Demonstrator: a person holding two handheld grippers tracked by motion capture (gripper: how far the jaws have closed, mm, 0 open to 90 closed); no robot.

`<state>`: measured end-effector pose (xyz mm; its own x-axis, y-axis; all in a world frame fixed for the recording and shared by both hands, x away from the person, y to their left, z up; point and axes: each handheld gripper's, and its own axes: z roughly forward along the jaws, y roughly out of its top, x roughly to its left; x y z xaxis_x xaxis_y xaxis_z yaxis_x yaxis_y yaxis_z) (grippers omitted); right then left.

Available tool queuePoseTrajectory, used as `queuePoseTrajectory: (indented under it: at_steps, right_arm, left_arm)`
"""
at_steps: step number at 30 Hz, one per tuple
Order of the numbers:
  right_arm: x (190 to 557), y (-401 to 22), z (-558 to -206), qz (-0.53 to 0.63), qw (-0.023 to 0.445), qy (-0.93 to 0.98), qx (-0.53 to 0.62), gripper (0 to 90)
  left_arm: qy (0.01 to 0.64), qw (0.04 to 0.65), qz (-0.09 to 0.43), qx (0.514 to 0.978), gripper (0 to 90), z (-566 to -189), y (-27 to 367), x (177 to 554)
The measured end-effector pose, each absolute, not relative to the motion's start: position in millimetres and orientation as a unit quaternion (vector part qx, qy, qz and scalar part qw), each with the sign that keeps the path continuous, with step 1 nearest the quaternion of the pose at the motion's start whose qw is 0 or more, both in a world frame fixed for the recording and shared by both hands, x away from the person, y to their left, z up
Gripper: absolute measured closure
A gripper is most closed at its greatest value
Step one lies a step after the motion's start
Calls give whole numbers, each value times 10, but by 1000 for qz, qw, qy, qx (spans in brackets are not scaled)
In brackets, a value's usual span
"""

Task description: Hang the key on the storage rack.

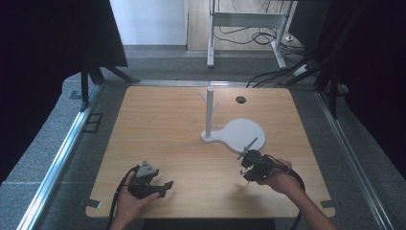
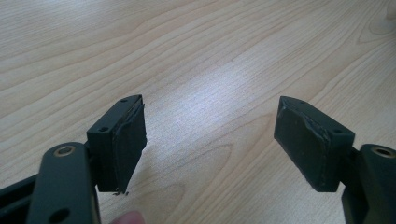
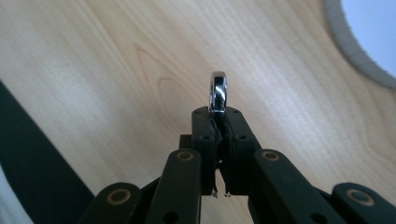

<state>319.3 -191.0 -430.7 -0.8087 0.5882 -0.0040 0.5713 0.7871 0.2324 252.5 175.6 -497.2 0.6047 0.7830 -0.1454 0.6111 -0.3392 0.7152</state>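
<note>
- Right gripper (image 1: 250, 162), held in the person's right hand (image 1: 277, 179) at the near right of the table: jaws drawn together, clamped on a small shiny metal ring (image 3: 218, 91). In the right gripper view the ring stands on edge, its upper part poking out past the jaw tips.
- High view: a thin grey sliver (image 1: 251, 144) sticks out from this gripper toward the white stand; too small to tell what it is.
- Left gripper (image 1: 163, 188), held in the left hand (image 1: 128, 201) at the near left: jaws spread wide, nothing between them. Left gripper view shows bare wood grain in the gap; pads (image 2: 128, 147) look worn and ragged at the edges.
- White stand (image 1: 209, 108) just beyond the right gripper: an upright post with short branching pegs, on a flat rounded white base (image 1: 242, 134) that reaches toward that gripper.
- Wooden table (image 1: 163, 124): light top, a dark round hole (image 1: 241, 99) near the far edge.
- The two grippers sit well apart.
</note>
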Motion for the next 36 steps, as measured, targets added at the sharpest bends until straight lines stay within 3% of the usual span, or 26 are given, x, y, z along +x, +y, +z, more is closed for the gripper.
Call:
queuePoseTrajectory:
  at_steps: [11, 36]
  right_arm:
    - [3549, -1951, -4259, 107, 50, 935, 335, 851]
    - [3871, -1938, -4116, 124, 75, 923, 356, 850]
  left_arm:
    - [430, 379, 112, 812, 256, -4980, 1752, 2528]
    - [427, 377, 110, 815, 256, -4986, 1736, 2528]
